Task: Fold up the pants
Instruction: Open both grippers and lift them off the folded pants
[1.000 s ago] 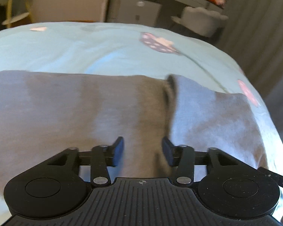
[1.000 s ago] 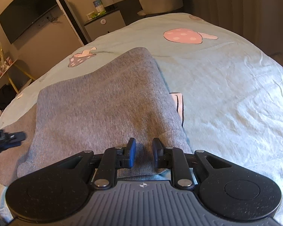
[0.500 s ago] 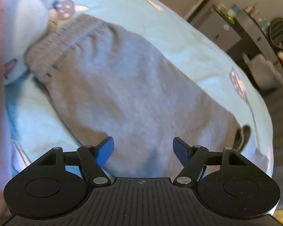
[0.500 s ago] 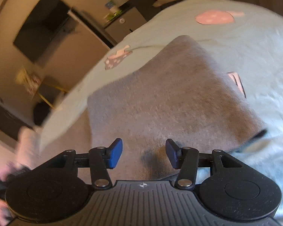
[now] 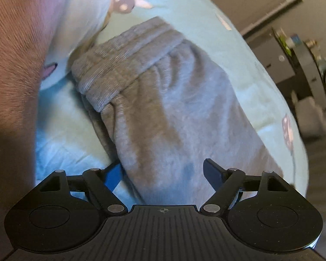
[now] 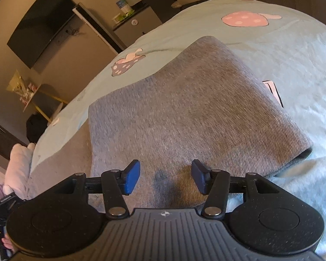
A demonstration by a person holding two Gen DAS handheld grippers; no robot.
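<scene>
**Half-folded grey pants wait on mushroom-print bed as both tools let go**

Grey knit pants (image 6: 184,113) lie on a bed (image 6: 293,54) covered in a pale blue-green sheet printed with pink and purple mushrooms. Seen from the right wrist, one part of the garment is doubled over the rest, its top layer flat and finely ribbed, with a soft rounded fold at the far end. The right tool (image 6: 165,179) hovers over the near edge of the pants, jaws opening, fabric beneath them but not pinched. The left tool (image 5: 162,174), jaws also opening and gripping nothing, sits above the other end of the pants, where the gathered, ribbed waistband (image 5: 128,65) bunches thickly; one blue pad (image 5: 114,177) hangs just off the pants' edge, over bare sheet. A pale pillow (image 5: 80,15) lies just beyond the waistband.

The risk, by the look of it: the loose, stretchy knit could slide or skew if only one layer is pinched, and the bulky waistband may resist a clean crease. A pad closing over the sheet could drag the bedding along with the pants.
</scene>
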